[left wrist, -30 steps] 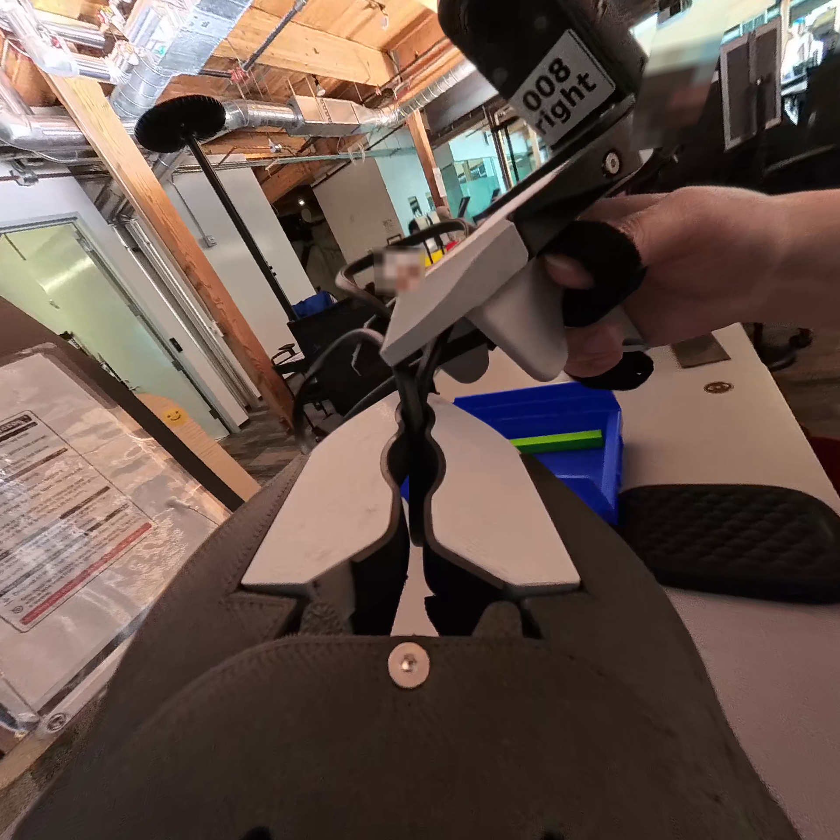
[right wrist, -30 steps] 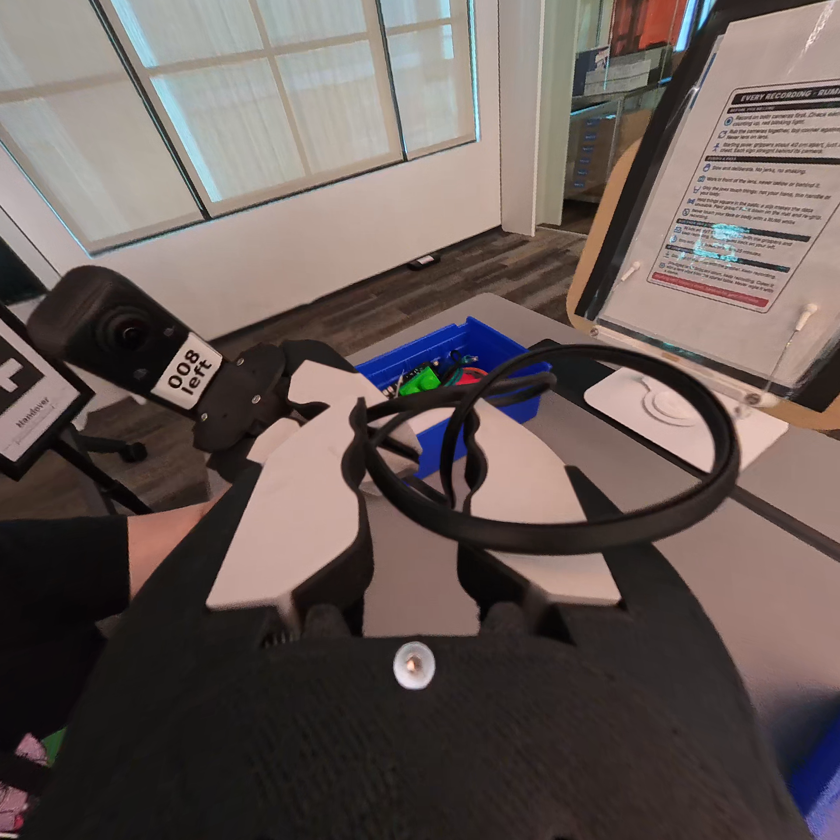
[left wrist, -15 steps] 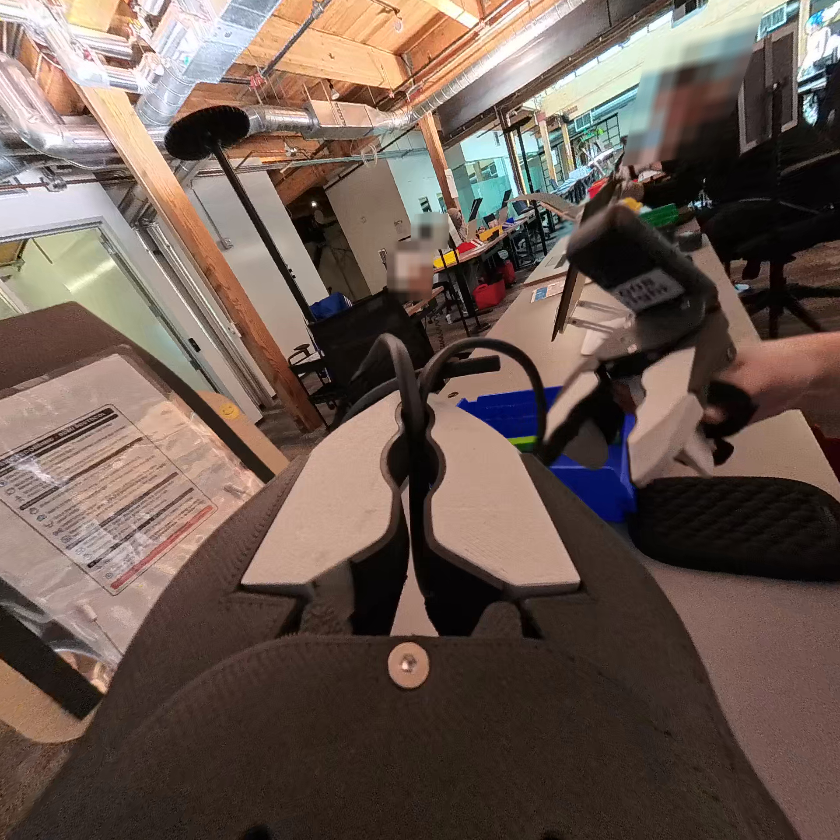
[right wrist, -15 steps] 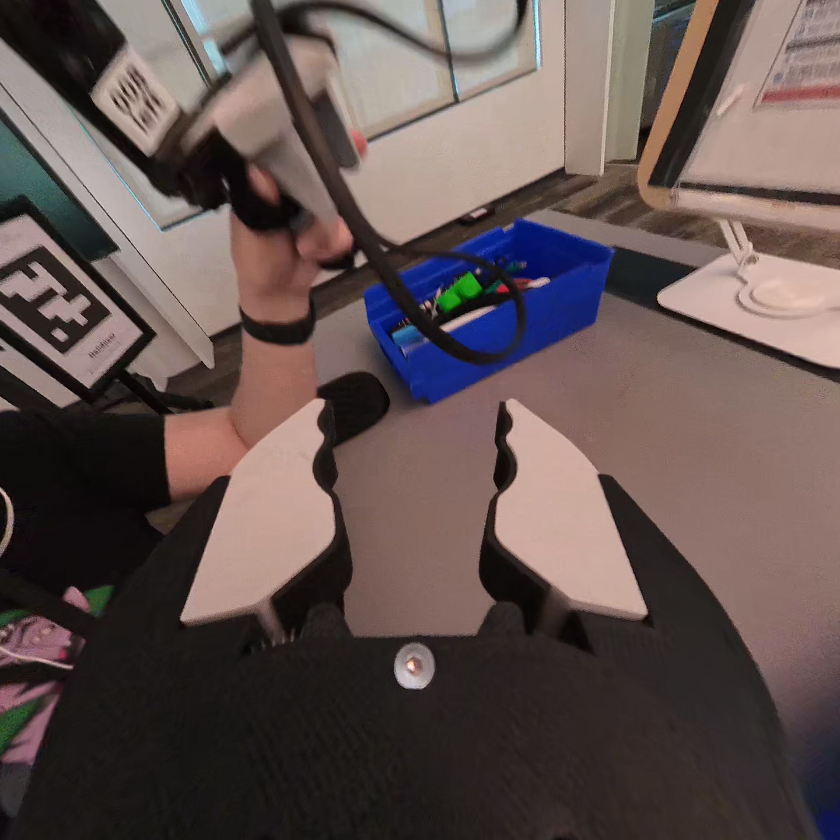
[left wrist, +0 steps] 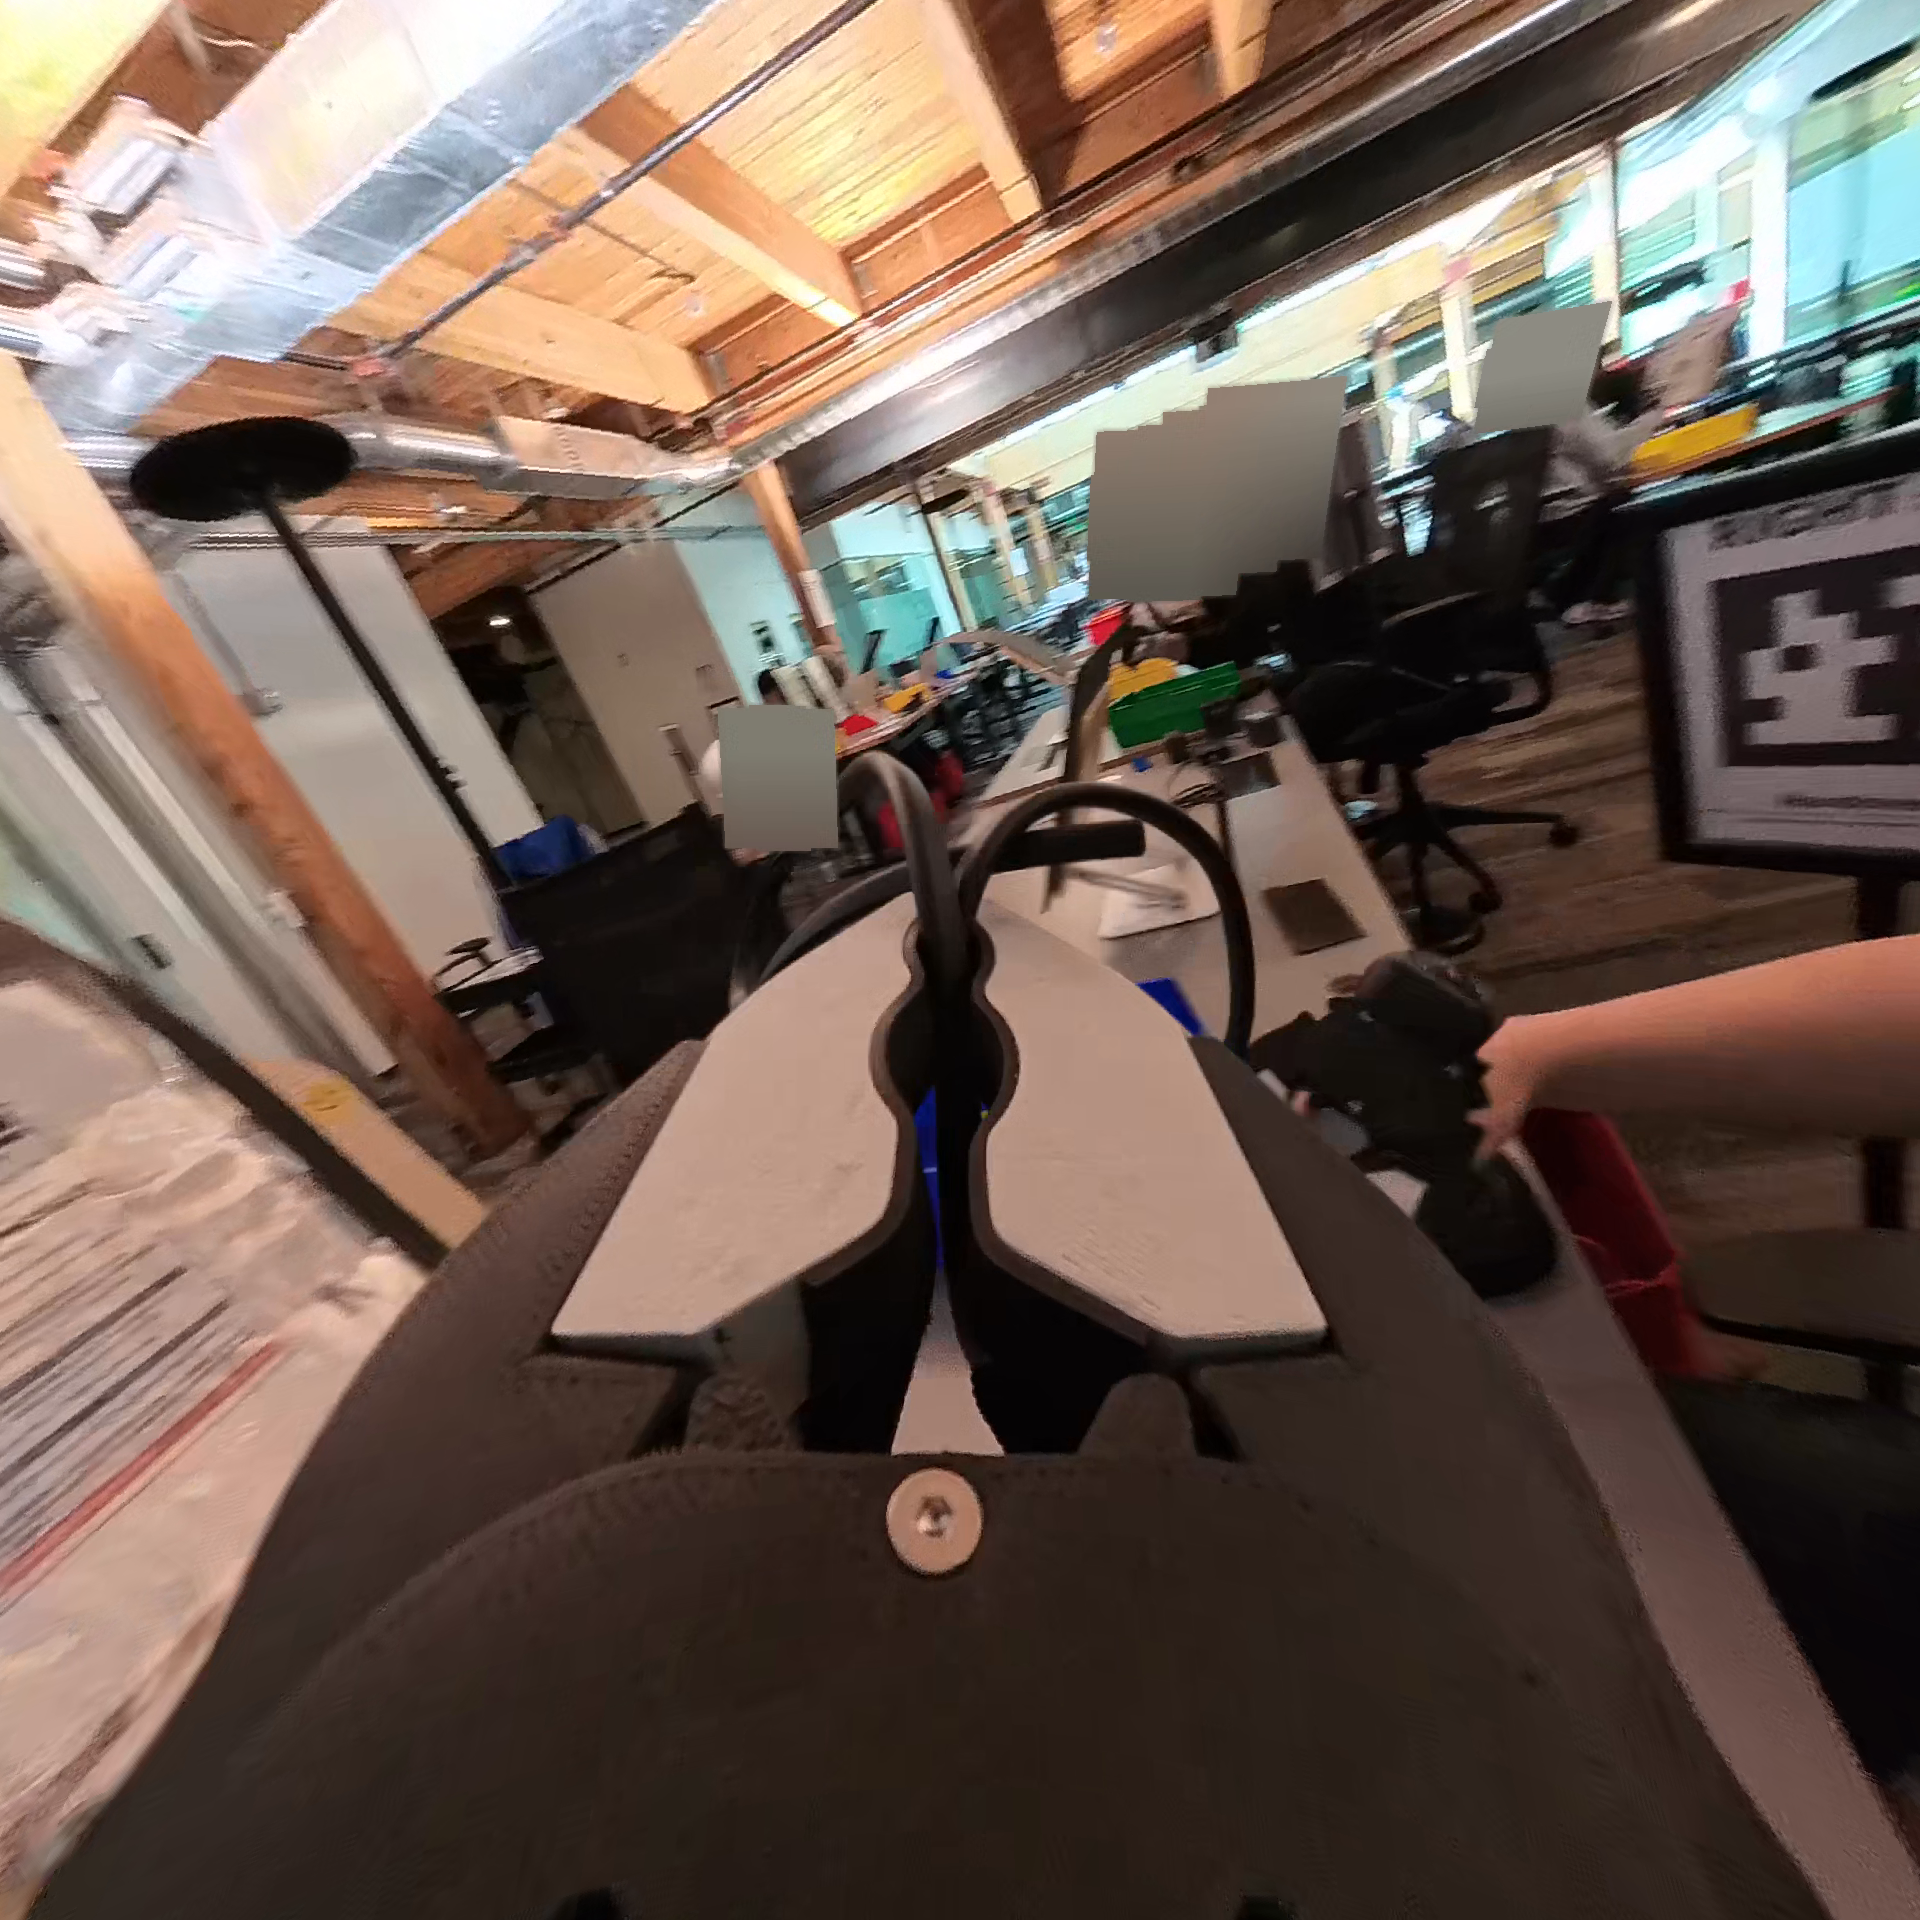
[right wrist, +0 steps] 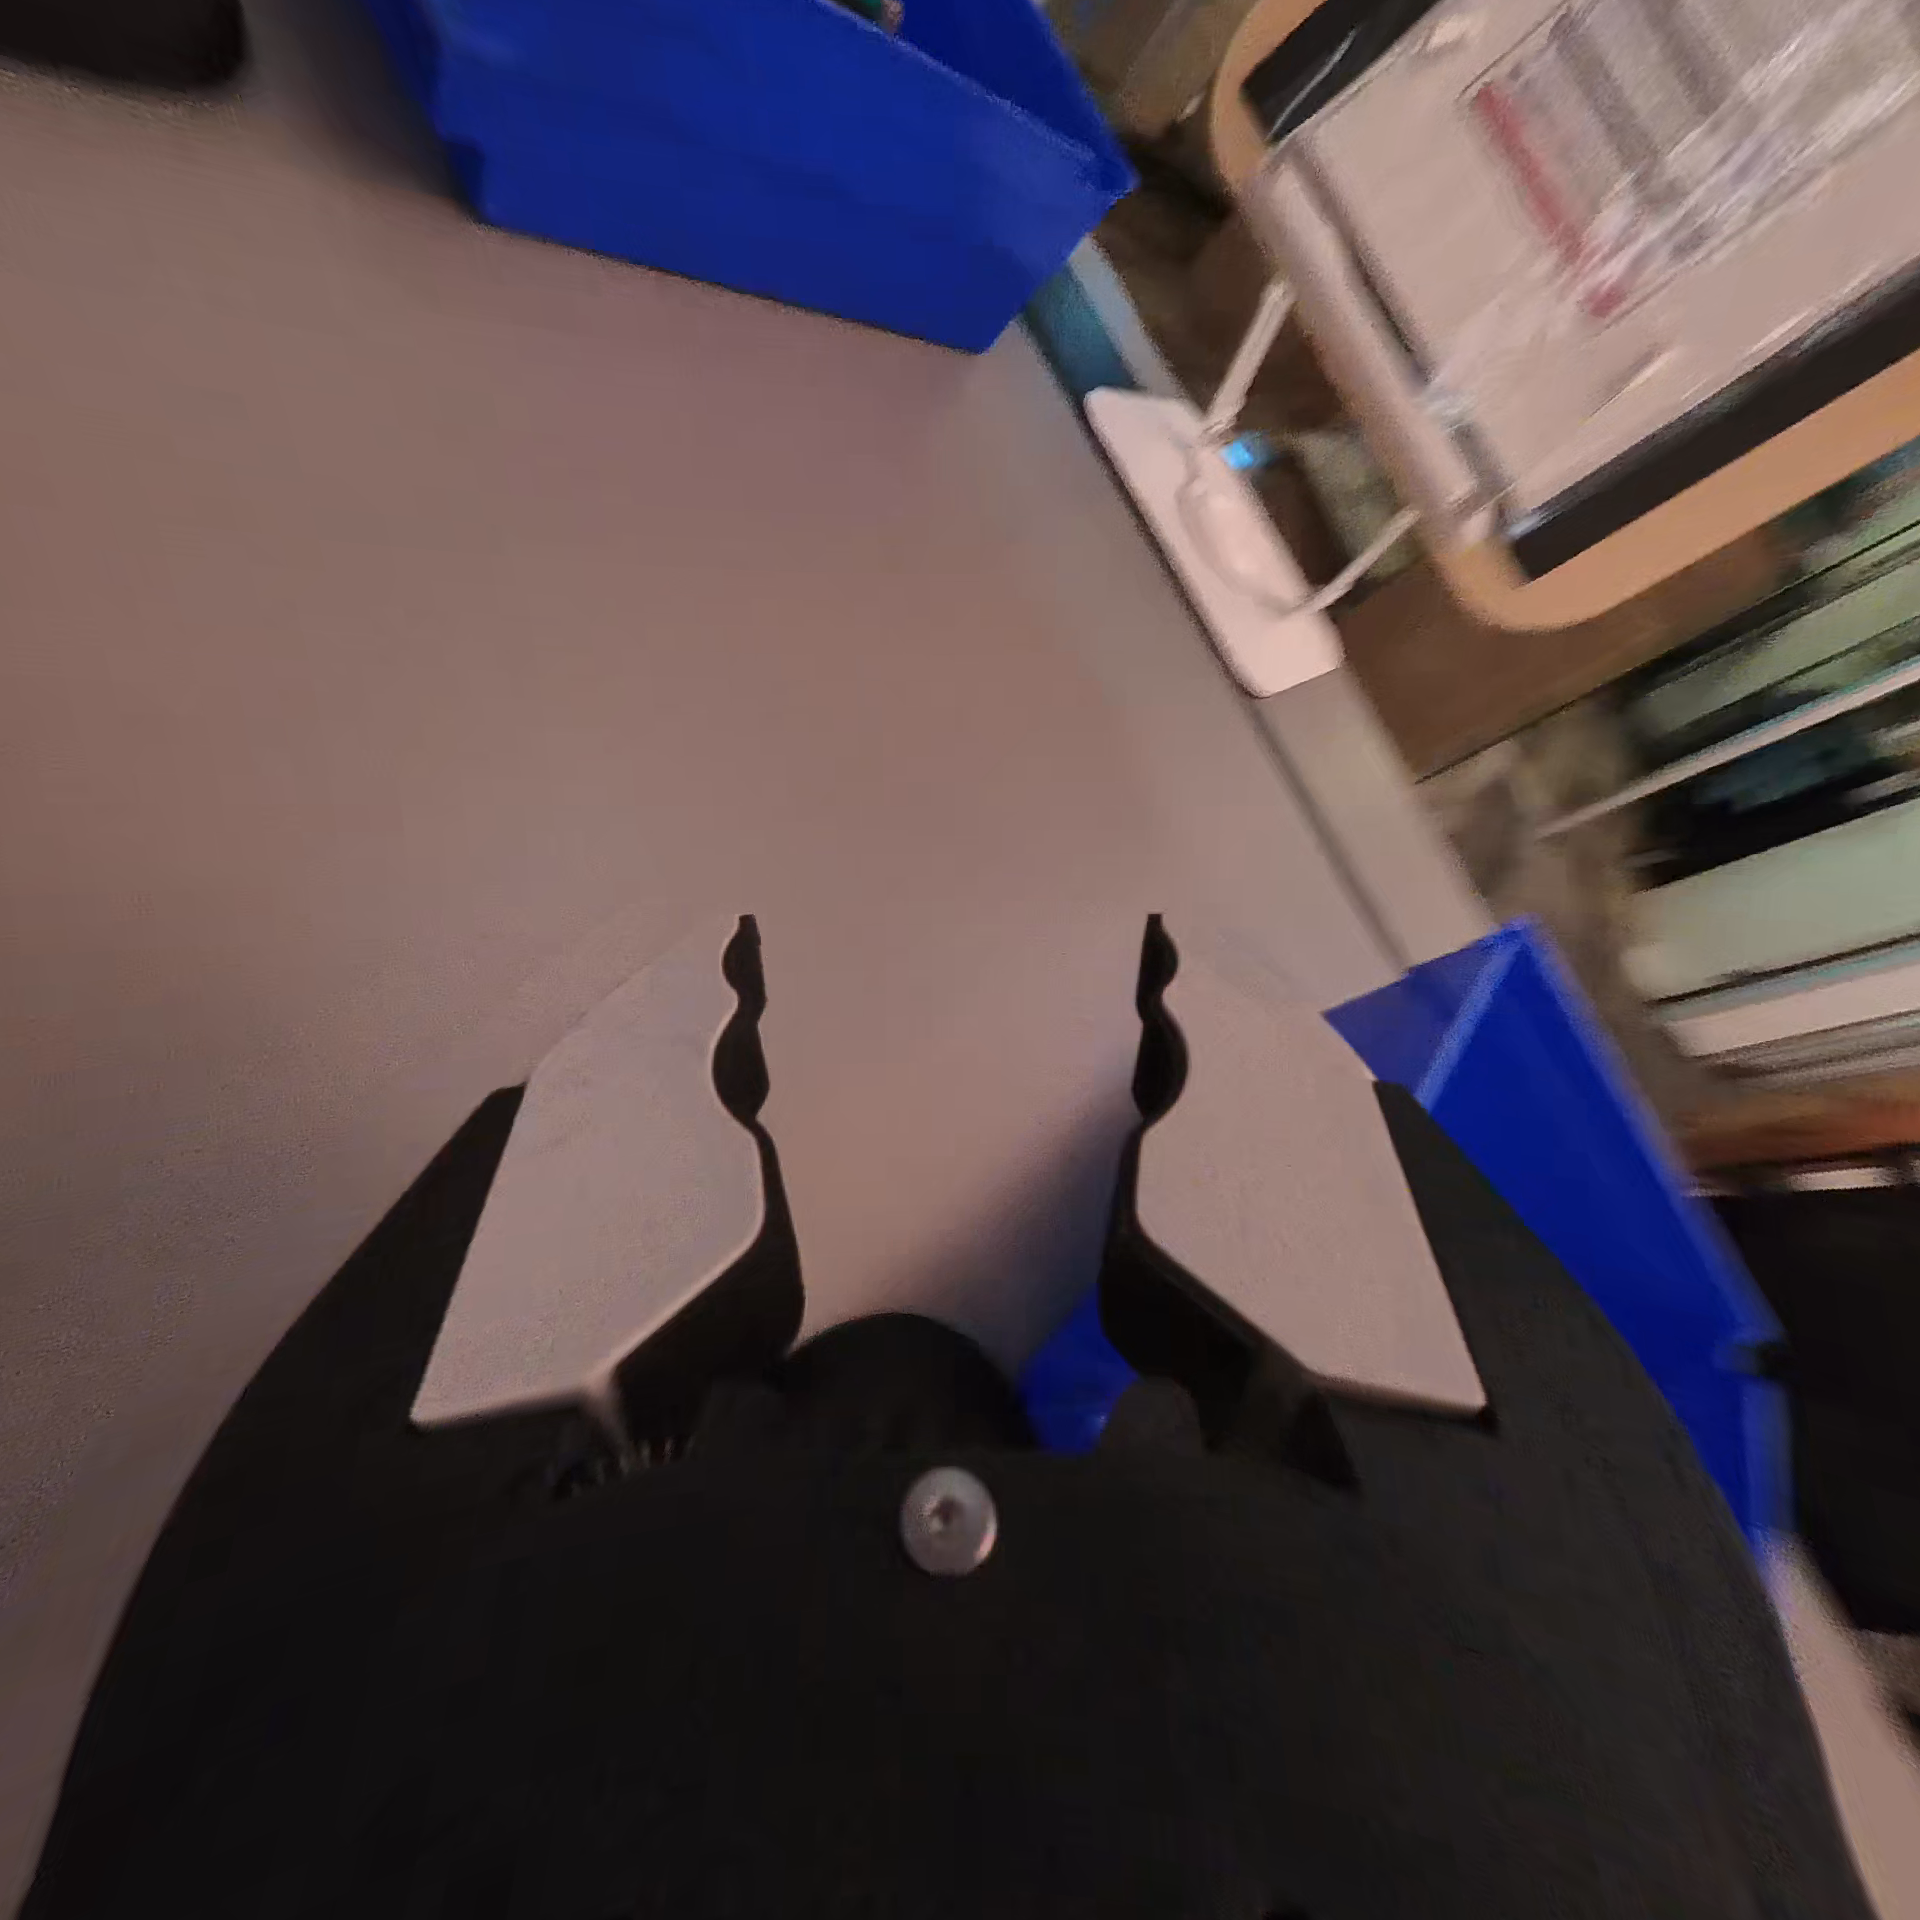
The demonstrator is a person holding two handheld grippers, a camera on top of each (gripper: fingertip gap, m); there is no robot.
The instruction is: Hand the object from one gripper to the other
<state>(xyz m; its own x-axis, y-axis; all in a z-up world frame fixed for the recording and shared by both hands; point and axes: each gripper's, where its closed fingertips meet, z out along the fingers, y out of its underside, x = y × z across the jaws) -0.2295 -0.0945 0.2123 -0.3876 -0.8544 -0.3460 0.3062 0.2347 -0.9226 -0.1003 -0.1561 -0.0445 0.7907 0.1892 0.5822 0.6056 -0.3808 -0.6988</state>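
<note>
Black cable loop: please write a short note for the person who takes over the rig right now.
Left gripper: shut on the black cable loop, held up above the table.
Right gripper: open, empty, low over the grey table between two blue bins.
Done: the loop sits in the left gripper alone, so the handover looks complete.
Left: probably only setting the loop down.

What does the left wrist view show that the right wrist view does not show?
Only the left wrist view shows the black cable, clamped in the left gripper, and a person's hand at the right edge. Only the right wrist view shows the right gripper, open and empty. Both show the grey table.
</note>
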